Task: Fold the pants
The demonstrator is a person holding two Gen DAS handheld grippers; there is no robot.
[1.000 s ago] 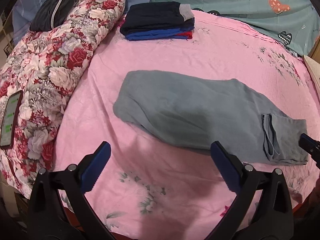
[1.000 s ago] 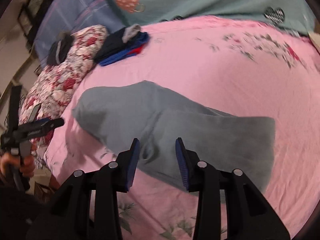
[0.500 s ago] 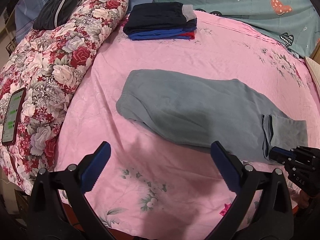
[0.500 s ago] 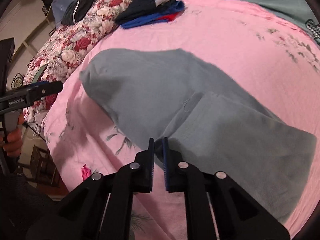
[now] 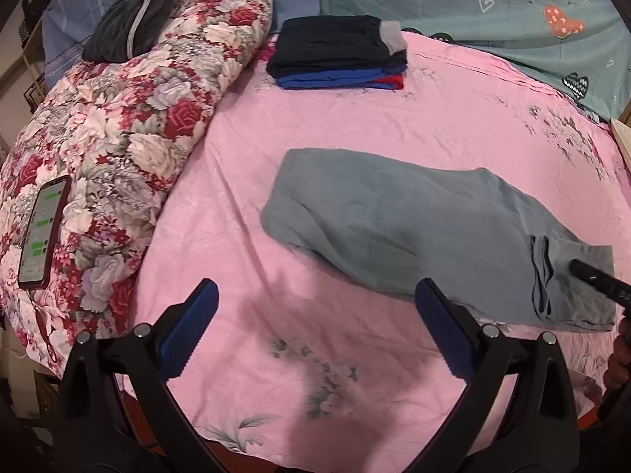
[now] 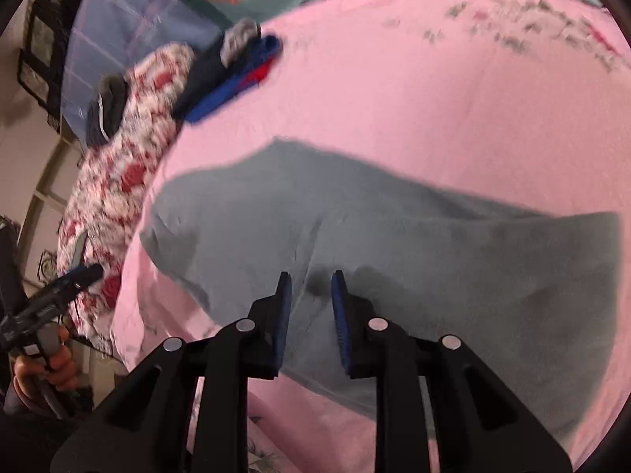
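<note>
Grey pants (image 5: 414,228) lie flat on the pink bed sheet (image 5: 355,126), folded lengthwise, with the leg ends at the right. My left gripper (image 5: 315,287) hangs wide open over bare sheet, just in front of the pants and apart from them. My right gripper (image 6: 310,276) is low over the pants (image 6: 394,236) near their front edge, and its jaws are opening. A dark crease of the cloth shows in the narrow gap, but the pads do not press on it. In the left wrist view the right gripper's tip (image 5: 591,276) lies over the leg ends.
A stack of folded clothes (image 5: 339,55) sits at the back of the bed. A floral quilt (image 5: 118,138) fills the left side, with a phone (image 5: 43,232) and a dark garment (image 5: 126,27) on it. A teal blanket (image 5: 473,8) lies behind. The bed's edge is close in front.
The right gripper's jaws came almost together half a second ago and now stand slightly apart. Its tip has moved over the pants' leg ends. The left gripper has stayed put.
</note>
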